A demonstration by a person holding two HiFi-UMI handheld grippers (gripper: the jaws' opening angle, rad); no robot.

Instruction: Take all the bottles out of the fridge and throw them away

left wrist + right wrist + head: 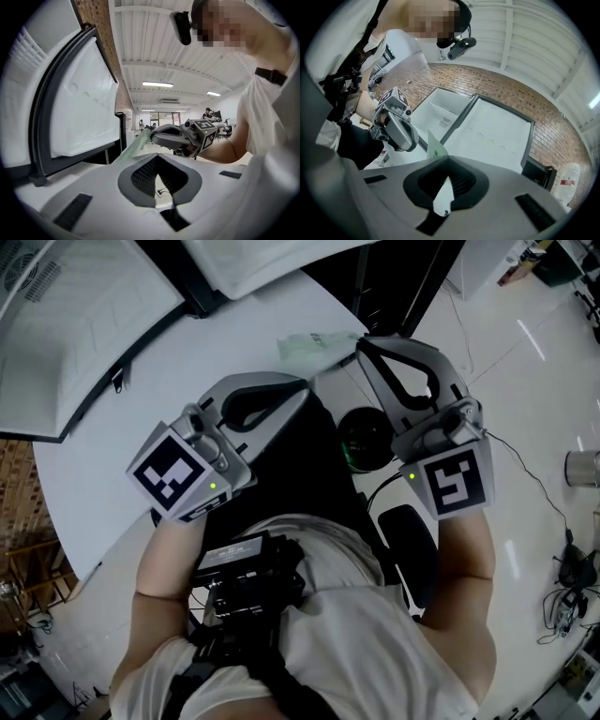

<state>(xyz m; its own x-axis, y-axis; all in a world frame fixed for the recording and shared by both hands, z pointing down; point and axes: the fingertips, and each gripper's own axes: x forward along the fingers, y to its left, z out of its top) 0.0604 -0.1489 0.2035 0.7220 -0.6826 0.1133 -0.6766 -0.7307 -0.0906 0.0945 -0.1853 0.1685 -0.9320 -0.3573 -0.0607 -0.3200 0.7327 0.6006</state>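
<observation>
Left claw (304, 388) and right claw (361, 346) sat close together at a pale green sheet (309, 345), beside the open fridge door (84, 324).
The left claw was pressed together on nothing, its tip just beside the sheet's edge. The sheet stuck out leftward from the right claw, which pinched one end.

The head camera looks steeply down past the person's chest (375, 634) onto the grey left claw (302, 388) and grey right claw (361, 345), both close. Each claw's camera sits behind its jaws, facing the other claw. All three catch the thin pale green sheet (307, 345) at the right claw's tip and the white fridge door (84, 112) beyond.
</observation>
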